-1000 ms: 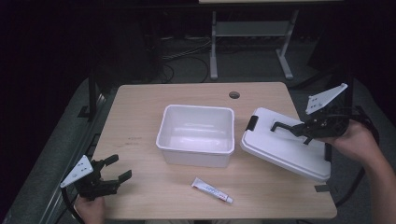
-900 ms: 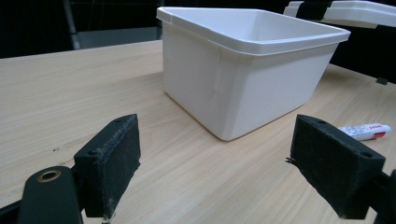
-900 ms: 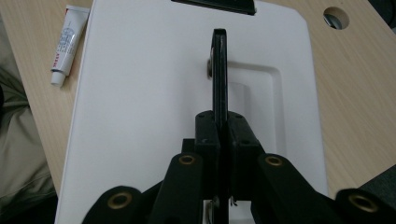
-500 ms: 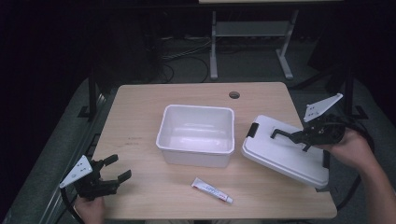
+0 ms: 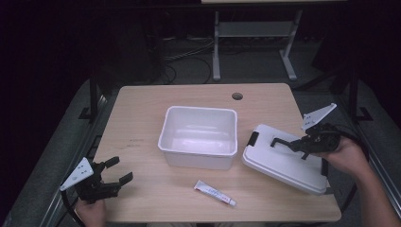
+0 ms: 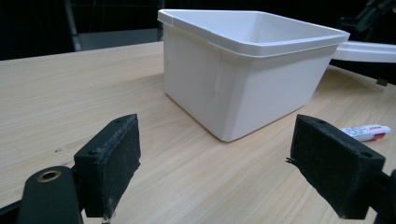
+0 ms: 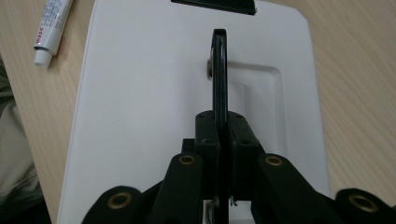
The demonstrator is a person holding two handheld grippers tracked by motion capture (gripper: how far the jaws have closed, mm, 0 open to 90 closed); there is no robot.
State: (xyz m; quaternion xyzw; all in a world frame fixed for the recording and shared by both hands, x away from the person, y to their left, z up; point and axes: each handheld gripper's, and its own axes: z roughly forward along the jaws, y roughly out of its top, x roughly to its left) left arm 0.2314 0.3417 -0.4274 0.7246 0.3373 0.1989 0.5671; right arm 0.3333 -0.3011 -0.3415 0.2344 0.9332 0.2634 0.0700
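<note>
change: lid [image 5: 283, 158] sits lower than a second ago; it was raised and tilted at the right of the high view, now near flat, its far right end off the table edge
right gripper [image 5: 295, 144]: jaws clamped tight on the lid's black handle [image 7: 219, 74], seen edge-on between the pads in the right gripper view; has come down with the lid
left gripper [image 5: 113, 172]: jaws wide apart, nothing between them, lower left of the high view, same spot as before
meaning: looks like the lid is being set down beside the tub, not put on it; release probably next, judging by how low it is
lid place: right of centre in the high view, just right of the tub, a black latch [image 5: 254, 138] on its near-left end
tub [image 5: 198, 137]: white, open, empty, centre of frame, unmoved
tube [image 5: 215, 193]: small white tube, lower centre, below the tub, apart from it, unmoved
surface: light wood-grain table [image 5: 142, 109], round cable hole [image 5: 237, 96] in the upper right part
room: dark, metal stand legs [image 5: 250, 42] and cables on the floor at top of frame
</note>
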